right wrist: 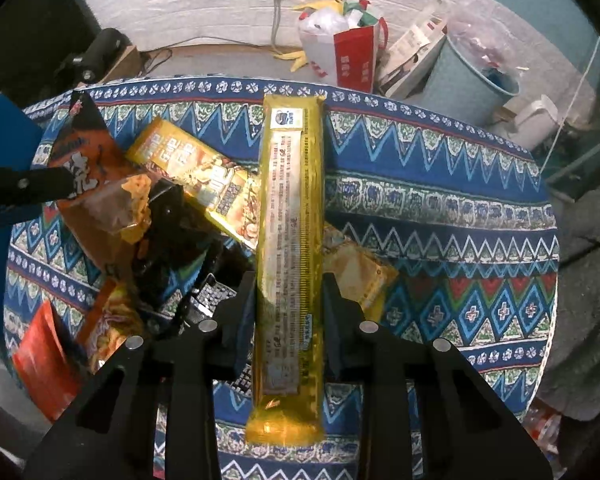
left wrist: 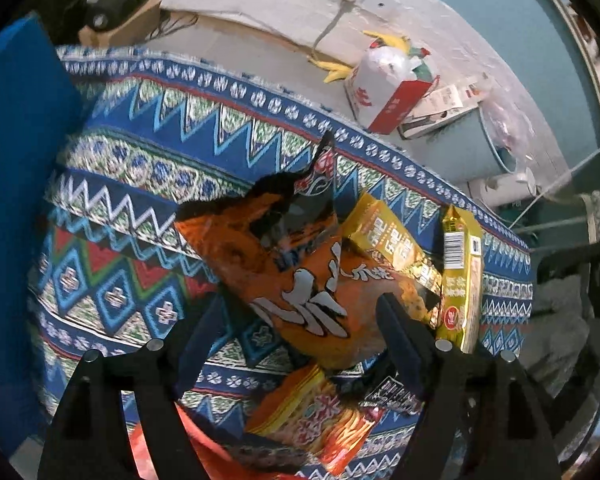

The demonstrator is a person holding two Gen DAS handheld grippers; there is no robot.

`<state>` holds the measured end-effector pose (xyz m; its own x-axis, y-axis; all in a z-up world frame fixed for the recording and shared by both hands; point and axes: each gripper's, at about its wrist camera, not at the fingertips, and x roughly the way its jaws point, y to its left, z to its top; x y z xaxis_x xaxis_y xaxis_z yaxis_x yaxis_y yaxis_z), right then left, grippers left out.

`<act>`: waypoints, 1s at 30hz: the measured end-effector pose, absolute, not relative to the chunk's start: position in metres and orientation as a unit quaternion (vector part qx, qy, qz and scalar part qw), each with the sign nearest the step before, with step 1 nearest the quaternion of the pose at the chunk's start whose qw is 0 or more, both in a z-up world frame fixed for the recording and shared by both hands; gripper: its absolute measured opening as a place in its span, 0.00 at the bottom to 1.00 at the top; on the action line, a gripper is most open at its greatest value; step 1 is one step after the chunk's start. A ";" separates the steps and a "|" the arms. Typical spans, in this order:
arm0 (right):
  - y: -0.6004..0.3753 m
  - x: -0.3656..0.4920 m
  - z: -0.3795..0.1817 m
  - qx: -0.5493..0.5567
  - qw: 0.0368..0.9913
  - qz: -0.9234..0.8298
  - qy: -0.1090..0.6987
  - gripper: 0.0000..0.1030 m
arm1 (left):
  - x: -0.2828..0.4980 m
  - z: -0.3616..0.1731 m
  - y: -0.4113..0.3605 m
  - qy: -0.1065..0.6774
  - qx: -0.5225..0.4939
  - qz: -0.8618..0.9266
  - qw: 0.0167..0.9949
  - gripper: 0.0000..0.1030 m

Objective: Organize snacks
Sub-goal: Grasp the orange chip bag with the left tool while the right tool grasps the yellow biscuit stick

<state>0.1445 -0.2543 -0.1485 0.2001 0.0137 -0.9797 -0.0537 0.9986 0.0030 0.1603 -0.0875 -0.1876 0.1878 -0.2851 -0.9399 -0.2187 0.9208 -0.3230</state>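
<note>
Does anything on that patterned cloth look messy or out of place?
Yes. The snacks lie in a loose heap: the orange chip bag sits crumpled and tilted over other packets, and a red-orange noodle pack pokes out beneath. Only the long gold packet, clamped in the right gripper, looks straight.

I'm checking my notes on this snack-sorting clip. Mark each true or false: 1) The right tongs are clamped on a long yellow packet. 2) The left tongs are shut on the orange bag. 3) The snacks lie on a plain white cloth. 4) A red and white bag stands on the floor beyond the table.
1) True: the right tongs grip the long yellow packet.
2) False: the left tongs stand open astride the orange bag.
3) False: the cloth is patterned in blue, red and green.
4) True: the red and white bag stands by the wall.
</note>
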 end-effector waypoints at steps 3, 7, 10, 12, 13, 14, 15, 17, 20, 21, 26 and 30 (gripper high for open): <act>-0.258 0.144 -0.147 -0.008 0.779 0.026 0.626 0.37 | 0.164 -0.197 -0.089 0.640 -0.221 -0.021 0.735 0.80; -0.261 0.151 -0.148 -0.002 0.785 0.023 0.619 0.45 | 0.170 -0.207 -0.090 0.643 -0.222 -0.013 0.733 0.83; -0.264 0.164 -0.152 0.007 0.787 0.022 0.617 0.45 | 0.172 -0.217 -0.091 0.649 -0.235 -0.012 0.723 0.83; -0.263 0.170 -0.157 0.009 0.788 0.024 0.616 0.45 | 0.172 -0.220 -0.091 0.648 -0.241 -0.017 0.722 0.83; -0.261 0.172 -0.159 0.006 0.789 0.025 0.614 0.45 | 0.173 -0.222 -0.093 0.648 -0.240 -0.022 0.723 0.81; -0.260 0.174 -0.161 0.003 0.790 0.025 0.613 0.45 | 0.173 -0.223 -0.095 0.647 -0.236 -0.028 0.724 0.72; -0.258 0.175 -0.164 -0.007 0.791 0.025 0.611 0.45 | 0.174 -0.223 -0.095 0.647 -0.233 -0.033 0.725 0.60; -0.255 0.174 -0.167 -0.021 0.792 0.023 0.609 0.34 | 0.174 -0.223 -0.097 0.646 -0.222 -0.047 0.729 0.54; -0.254 0.173 -0.166 -0.039 0.797 0.023 0.602 0.30 | 0.173 -0.215 -0.097 0.635 -0.196 -0.052 0.745 0.47; -0.253 0.171 -0.166 -0.041 0.797 0.022 0.602 0.29 | 0.173 -0.213 -0.096 0.632 -0.185 -0.053 0.750 0.44; -0.256 0.169 -0.160 -0.037 0.800 0.016 0.599 0.29 | 0.172 -0.192 -0.094 0.606 -0.126 -0.060 0.783 0.39; -0.256 0.167 -0.150 -0.030 0.805 0.014 0.593 0.29 | 0.167 -0.175 -0.093 0.587 -0.083 -0.060 0.803 0.39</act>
